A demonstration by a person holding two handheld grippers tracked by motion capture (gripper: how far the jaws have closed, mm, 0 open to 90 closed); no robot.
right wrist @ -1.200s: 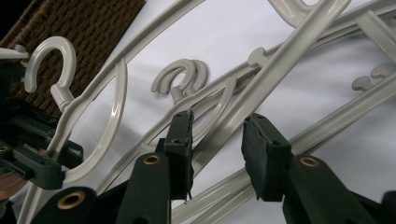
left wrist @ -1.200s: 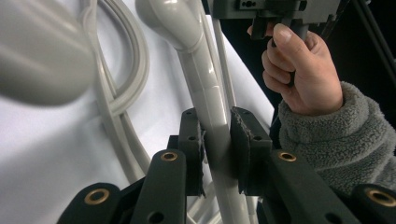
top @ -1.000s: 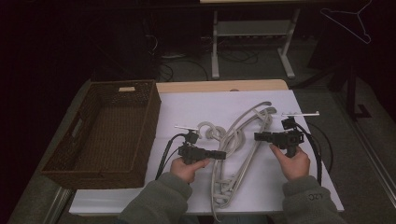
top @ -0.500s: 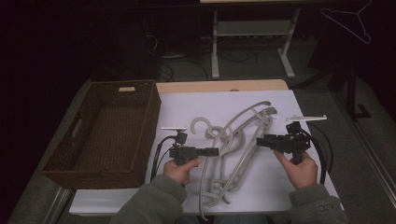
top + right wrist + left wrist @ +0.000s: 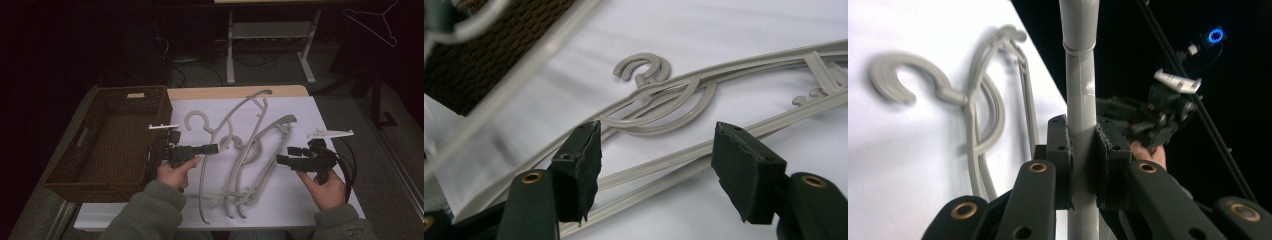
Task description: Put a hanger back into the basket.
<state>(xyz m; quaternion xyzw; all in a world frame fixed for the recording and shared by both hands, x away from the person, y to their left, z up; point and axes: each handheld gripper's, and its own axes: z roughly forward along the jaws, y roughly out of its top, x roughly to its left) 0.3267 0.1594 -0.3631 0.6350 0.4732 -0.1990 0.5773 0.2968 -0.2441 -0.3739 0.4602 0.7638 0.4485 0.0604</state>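
My left gripper (image 5: 216, 147) is shut on the arm of a grey plastic hanger (image 5: 196, 120) and holds it above the white-covered table (image 5: 310, 200). In the left gripper view the pads clamp that hanger's bar (image 5: 1080, 75). Several more grey hangers (image 5: 260, 145) lie crossed on the sheet, also seen in the right gripper view (image 5: 659, 117). My right gripper (image 5: 282, 156) hovers at their right side. Its jaws have just been opening and stand wide (image 5: 659, 172); hanger bars lie below them, untouched by the pads.
A brown wicker basket (image 5: 112, 192) stands at the left end of the table, close to my left hand. Beyond the far table edge are a metal stand (image 5: 270, 50) and a wire hanger (image 5: 372, 22) in the dark.
My left gripper has moved left and up, carrying its hanger away from the pile. The right gripper's jaws have opened and the hand has drawn back slightly to the right.
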